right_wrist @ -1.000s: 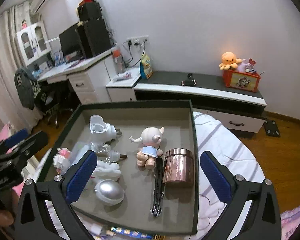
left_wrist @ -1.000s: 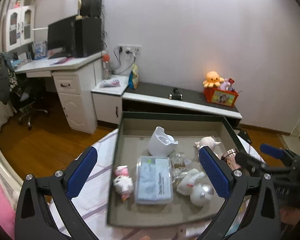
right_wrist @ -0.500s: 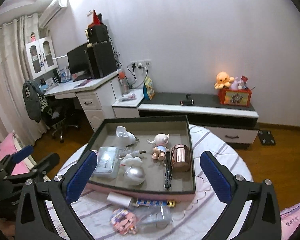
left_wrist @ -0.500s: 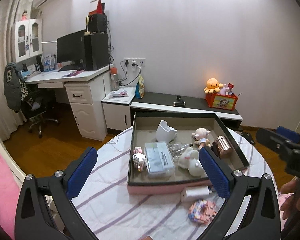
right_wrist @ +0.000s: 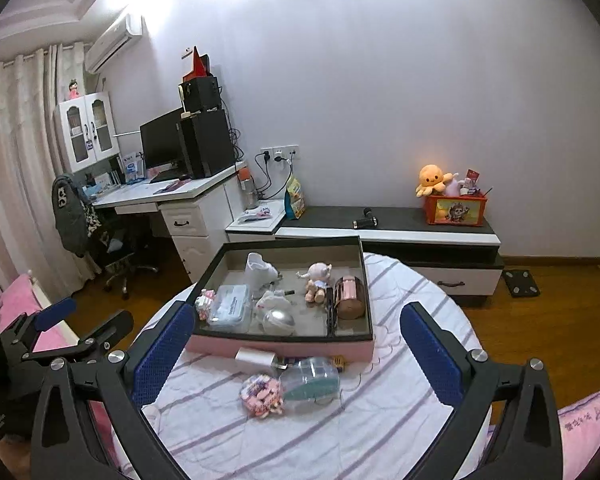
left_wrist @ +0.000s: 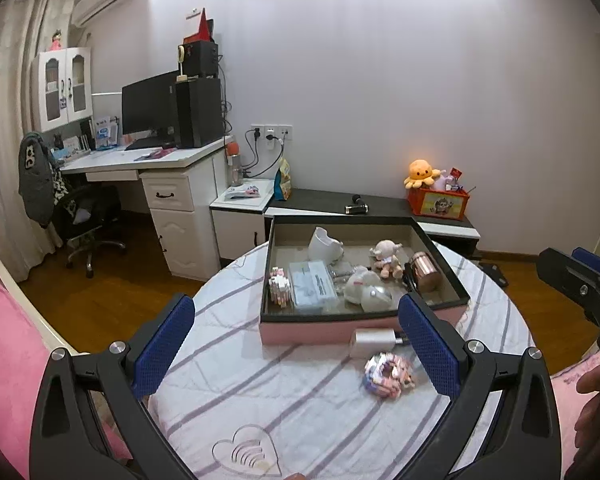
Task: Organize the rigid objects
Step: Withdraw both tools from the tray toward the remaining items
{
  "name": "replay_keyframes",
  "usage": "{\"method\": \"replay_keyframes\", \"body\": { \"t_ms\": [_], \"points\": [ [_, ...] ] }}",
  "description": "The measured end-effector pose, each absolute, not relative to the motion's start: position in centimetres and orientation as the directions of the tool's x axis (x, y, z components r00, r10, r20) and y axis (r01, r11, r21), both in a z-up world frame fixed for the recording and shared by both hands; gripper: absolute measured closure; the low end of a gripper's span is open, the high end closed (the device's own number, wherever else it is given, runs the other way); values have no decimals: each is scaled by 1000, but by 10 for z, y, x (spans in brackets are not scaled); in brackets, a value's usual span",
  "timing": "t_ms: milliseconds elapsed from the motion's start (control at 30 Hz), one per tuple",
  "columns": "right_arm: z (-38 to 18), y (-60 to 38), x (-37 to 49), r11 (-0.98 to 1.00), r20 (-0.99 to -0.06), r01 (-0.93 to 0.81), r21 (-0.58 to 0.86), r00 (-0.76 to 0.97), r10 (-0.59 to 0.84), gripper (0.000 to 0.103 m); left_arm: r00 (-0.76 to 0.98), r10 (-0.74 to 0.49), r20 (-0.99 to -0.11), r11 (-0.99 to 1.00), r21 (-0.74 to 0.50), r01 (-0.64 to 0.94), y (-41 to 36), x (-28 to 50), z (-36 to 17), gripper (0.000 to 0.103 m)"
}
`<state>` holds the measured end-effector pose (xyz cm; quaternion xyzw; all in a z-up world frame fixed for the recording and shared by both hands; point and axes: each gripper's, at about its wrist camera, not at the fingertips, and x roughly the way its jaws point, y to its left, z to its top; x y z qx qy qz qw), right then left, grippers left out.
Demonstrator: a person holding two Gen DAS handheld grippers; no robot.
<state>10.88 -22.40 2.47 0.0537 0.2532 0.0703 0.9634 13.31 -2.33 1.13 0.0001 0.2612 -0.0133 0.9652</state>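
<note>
Both your grippers are released and empty: the left gripper (left_wrist: pixel 296 344) and the right gripper (right_wrist: pixel 296 350) hang with jaws spread wide above the near part of the round table (right_wrist: pixel 380 420), well back from the things. The pink-sided box (right_wrist: pixel 284 350) stands at the far half of the table and already holds the copper-coloured tin (right_wrist: pixel 350 297), the small doll (right_wrist: pixel 318 280), the white jug-like piece (right_wrist: pixel 258 270), the clear plastic case (right_wrist: pixel 230 306), the silver dome (right_wrist: pixel 278 320) and the pink block figure (right_wrist: pixel 205 303). Outside the box, just beside its near wall, remain the white charger block (right_wrist: pixel 256 358), the clear blue-green container (right_wrist: pixel 310 380) and the pink block toy (right_wrist: pixel 262 396); some small yellow and dark item lies behind the container, too hidden to name. I think the step now is to choose one of these three and bring it in. The pink block toy is nearest and free on all sides, so it is a good first target for the right gripper; come down from above and close across its narrow side. The container touches the toy, so take care not to push it. The charger lies against the box wall, so approach it along the wall. Free floor inside the box looks to be at the back, behind the doll.
</note>
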Motion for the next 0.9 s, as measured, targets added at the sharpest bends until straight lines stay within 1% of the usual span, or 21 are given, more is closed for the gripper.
{"method": "replay_keyframes", "body": {
  "t_ms": [367,900],
  "points": [
    [22,-222,88,986,-480,-105,128,864,154,0,869,-11,-495,1000,-18,3,-18,108,14,0],
    [27,-223,77,988,-473,-96,125,869,144,0,879,-21,-477,999,-35,5,-19,97,22,0]
  ]
}}
